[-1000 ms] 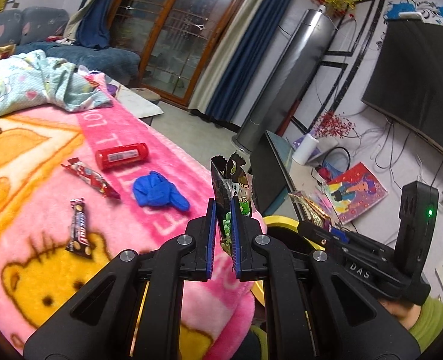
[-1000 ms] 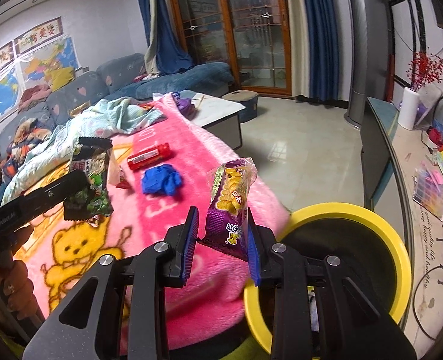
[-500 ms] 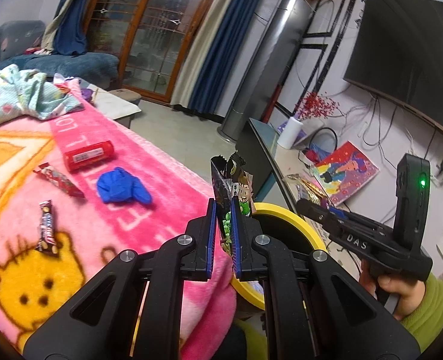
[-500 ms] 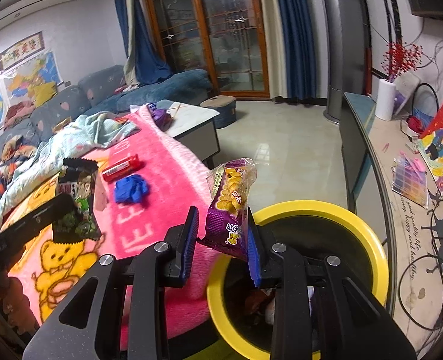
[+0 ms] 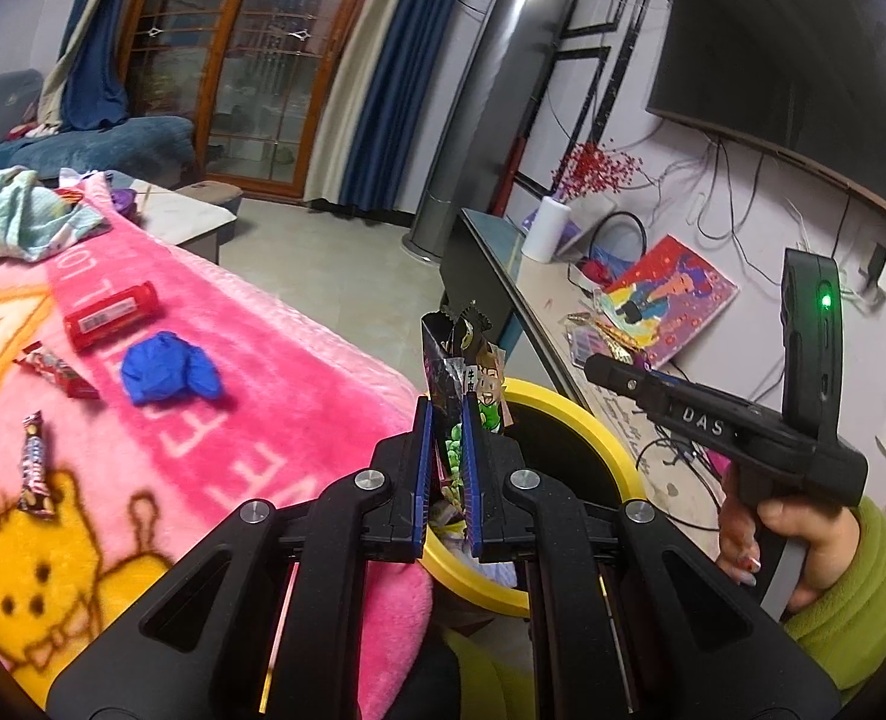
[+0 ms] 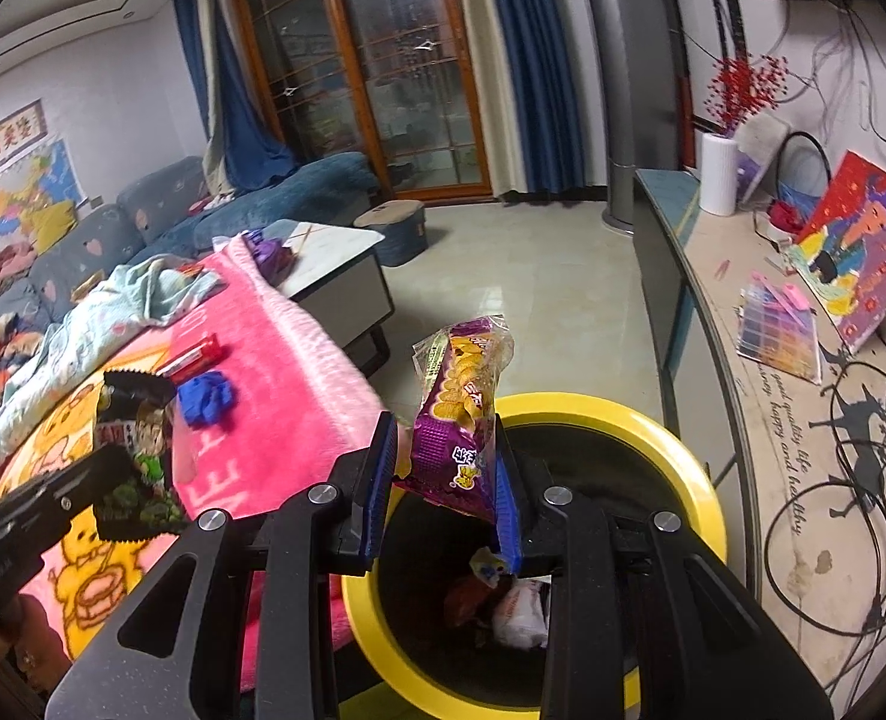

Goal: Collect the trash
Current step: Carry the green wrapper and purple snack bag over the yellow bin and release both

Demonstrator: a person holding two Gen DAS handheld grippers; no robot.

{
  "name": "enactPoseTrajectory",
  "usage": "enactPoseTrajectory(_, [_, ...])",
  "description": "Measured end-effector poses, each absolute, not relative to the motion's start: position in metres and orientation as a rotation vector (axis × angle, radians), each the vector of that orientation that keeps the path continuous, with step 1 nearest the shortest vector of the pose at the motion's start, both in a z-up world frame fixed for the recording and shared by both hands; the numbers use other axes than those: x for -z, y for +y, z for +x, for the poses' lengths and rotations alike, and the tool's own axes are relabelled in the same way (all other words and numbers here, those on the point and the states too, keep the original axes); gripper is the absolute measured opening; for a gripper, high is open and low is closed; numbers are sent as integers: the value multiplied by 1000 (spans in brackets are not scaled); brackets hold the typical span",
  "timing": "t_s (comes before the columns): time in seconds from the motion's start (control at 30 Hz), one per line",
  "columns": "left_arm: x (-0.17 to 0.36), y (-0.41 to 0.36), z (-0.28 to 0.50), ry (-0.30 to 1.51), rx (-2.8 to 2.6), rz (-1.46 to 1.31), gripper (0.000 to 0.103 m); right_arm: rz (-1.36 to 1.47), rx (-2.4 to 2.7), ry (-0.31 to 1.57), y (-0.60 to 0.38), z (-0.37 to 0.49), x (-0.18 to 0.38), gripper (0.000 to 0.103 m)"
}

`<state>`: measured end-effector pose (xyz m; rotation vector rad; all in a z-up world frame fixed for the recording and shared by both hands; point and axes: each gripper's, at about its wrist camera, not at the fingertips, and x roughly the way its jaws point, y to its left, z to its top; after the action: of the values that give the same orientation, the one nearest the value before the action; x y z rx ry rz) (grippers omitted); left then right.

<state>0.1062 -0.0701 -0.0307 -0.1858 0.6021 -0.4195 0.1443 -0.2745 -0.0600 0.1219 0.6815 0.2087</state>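
Observation:
My left gripper [image 5: 447, 468] is shut on a dark snack wrapper [image 5: 463, 360] with a cartoon face, held at the near rim of the yellow trash bin [image 5: 586, 420]. The wrapper also shows in the right wrist view [image 6: 137, 450]. My right gripper [image 6: 445, 498] has its jaws spread wider than the purple chip bag [image 6: 463, 408]; the bag leans on the right finger [image 6: 505, 510], above the bin's [image 6: 670, 432] opening. Trash [image 6: 520, 612] lies inside the bin.
On the pink blanket [image 5: 263, 396] lie a red tube [image 5: 111, 315], a blue glove [image 5: 170, 367], a red wrapper [image 5: 59, 372] and a candy bar [image 5: 33, 462]. A TV bench [image 6: 742, 360] with a white vase [image 6: 717, 174] and papers runs along the right wall.
Both grippers moved right, over the yellow bin. The right jaws opened wider around the purple bag, which now tilts against the right finger. The left gripper stays shut on the dark wrapper.

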Motion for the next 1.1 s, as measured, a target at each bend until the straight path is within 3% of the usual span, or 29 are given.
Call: enactPoseTrajectory(1.1, [95, -158, 140, 773, 568, -51, 5, 295, -64, 844, -342, 168, 110, 30])
